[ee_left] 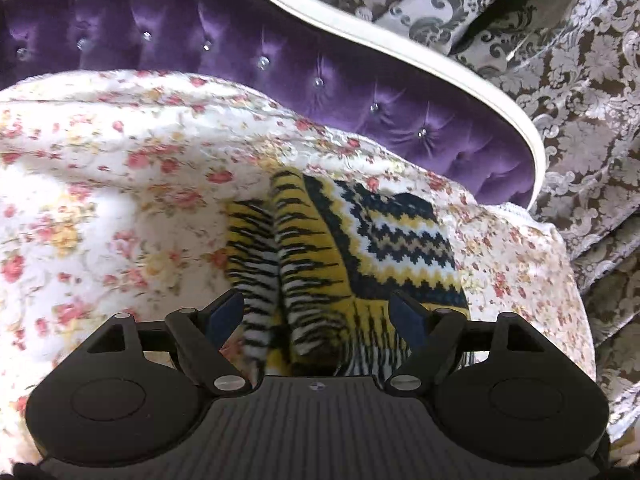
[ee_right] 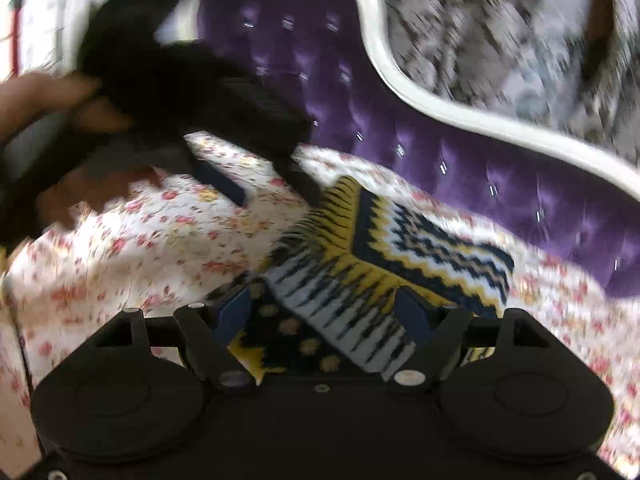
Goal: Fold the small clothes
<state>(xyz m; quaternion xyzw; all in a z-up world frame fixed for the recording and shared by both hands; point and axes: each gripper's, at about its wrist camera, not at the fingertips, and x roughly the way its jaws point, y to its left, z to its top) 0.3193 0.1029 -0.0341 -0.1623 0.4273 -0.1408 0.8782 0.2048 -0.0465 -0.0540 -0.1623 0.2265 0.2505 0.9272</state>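
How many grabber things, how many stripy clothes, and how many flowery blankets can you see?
Hand-held grippers: 2, left hand-held gripper and right hand-held gripper
Stripy yellow knit garment: 1
Flowery bedspread: 1
Total: 4

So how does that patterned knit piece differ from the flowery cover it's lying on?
The knit garment is bold yellow, navy and white in zigzags and stripes; the floral bedspread is pale with small pink and yellow roses. The garment is small and bunched into folds; the bedspread spreads wide beneath it. The garment lies between the fingers of both open tools; the bedspread does not. Both are soft fabric.
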